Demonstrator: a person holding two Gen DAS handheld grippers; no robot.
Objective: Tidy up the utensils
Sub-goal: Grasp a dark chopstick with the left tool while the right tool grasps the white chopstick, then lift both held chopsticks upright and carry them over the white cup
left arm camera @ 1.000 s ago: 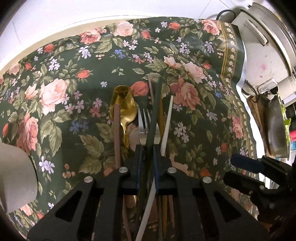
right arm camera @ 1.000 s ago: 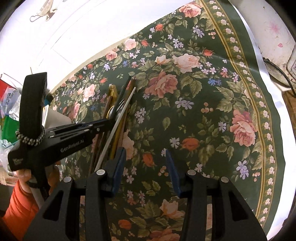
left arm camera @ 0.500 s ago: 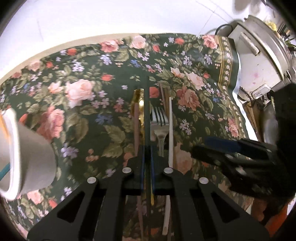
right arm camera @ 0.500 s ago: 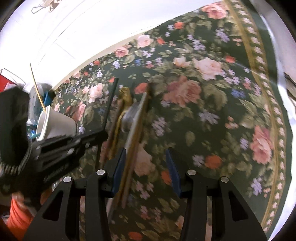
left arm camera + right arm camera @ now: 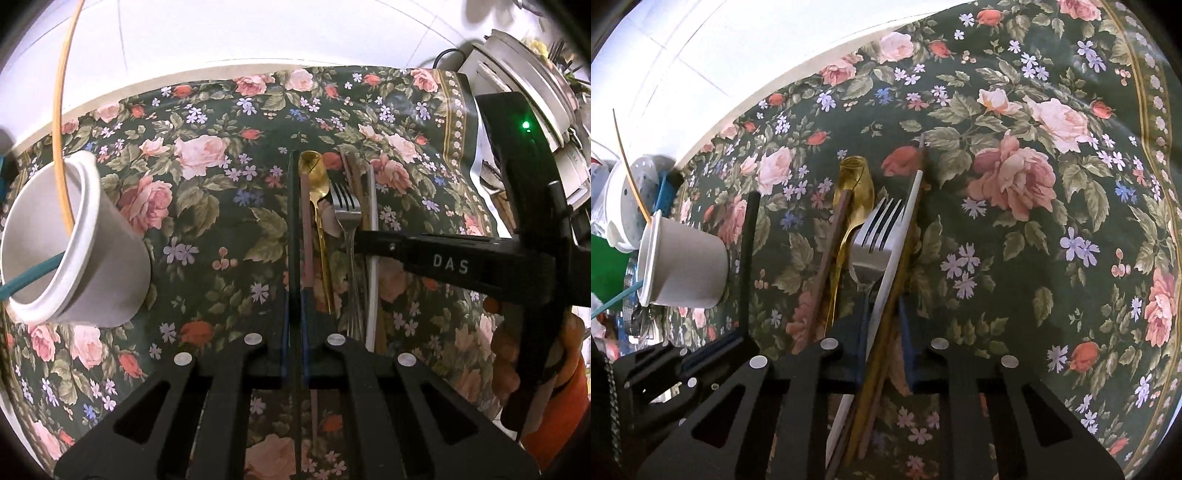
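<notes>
My left gripper [image 5: 293, 321] is shut on a dark chopstick [image 5: 293, 221] that points away over the floral cloth; in the right wrist view the same chopstick [image 5: 750, 258] stands beside a white paper cup [image 5: 690, 269]. The cup [image 5: 103, 266] holds a teal stick and a thin orange one. On the cloth lie a brown chopstick [image 5: 834, 236], a gold spoon [image 5: 855, 188], a silver fork [image 5: 875, 240] and a white chopstick [image 5: 910, 199]. My right gripper [image 5: 882, 325] is closing, its pads against the white chopstick and the brown sticks under it.
A dark floral tablecloth [image 5: 1034, 258] covers the table up to a white tiled wall. A white appliance [image 5: 517, 74] with a cable stands at the far right. A perforated white container [image 5: 631, 192] sits behind the cup. A hand in an orange sleeve [image 5: 554, 387] holds the right gripper.
My left gripper has carried the dark chopstick off the pile to the left, nearer the cup. My right gripper has moved left over the pile and closed on the white and brown chopsticks.
</notes>
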